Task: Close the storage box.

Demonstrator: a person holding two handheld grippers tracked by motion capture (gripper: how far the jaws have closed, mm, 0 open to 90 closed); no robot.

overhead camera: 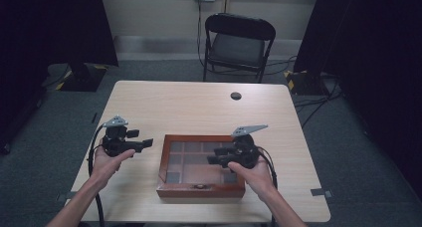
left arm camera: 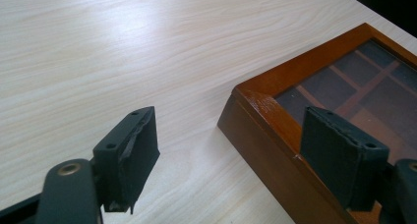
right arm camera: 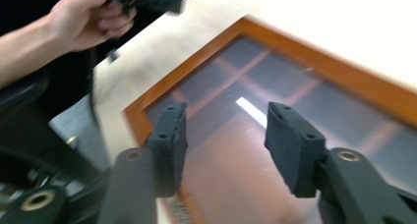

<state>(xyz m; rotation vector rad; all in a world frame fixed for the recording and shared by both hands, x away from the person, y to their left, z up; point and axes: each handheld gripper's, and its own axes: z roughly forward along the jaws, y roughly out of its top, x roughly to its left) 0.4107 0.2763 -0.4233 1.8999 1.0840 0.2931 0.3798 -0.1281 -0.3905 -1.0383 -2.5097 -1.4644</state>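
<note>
While both hands hover over the near half of the tabletop (overhead camera: 199, 105), a shallow wooden box (overhead camera: 201, 189) lies flat between them, close to the near edge and a little right of centre. Its frame is reddish-brown and glossy, and its lid is a pane of dark glass set in that frame; a small metal clasp (overhead camera: 200, 186) sits in the middle of the front wall. Through the glass, wooden dividers split the inside into a grid of compartments lined in something dark. Nothing can be made out in any of them, though glare and blur hide detail.

From the high view, the left tool (overhead camera: 145, 144) hangs just off the box's left side, above bare wood, and the right tool (overhead camera: 213, 160) sits over the lid, pointing left. A folding chair (overhead camera: 238, 43) stands beyond the far edge, and a small dark disc (overhead camera: 236, 95) lies on the far part of the tabletop.

Seen from the left gripper view, the left tool (left arm camera: 246, 155) has its jaws spread wide and holds nothing, with the box's corner (left arm camera: 275, 116) rising between them. From the right gripper view, the right tool (right arm camera: 223, 145) is likewise spread and empty above the glass, where a bright strip of light reflects, and the left hand (right arm camera: 86, 17) shows farther off.
</note>
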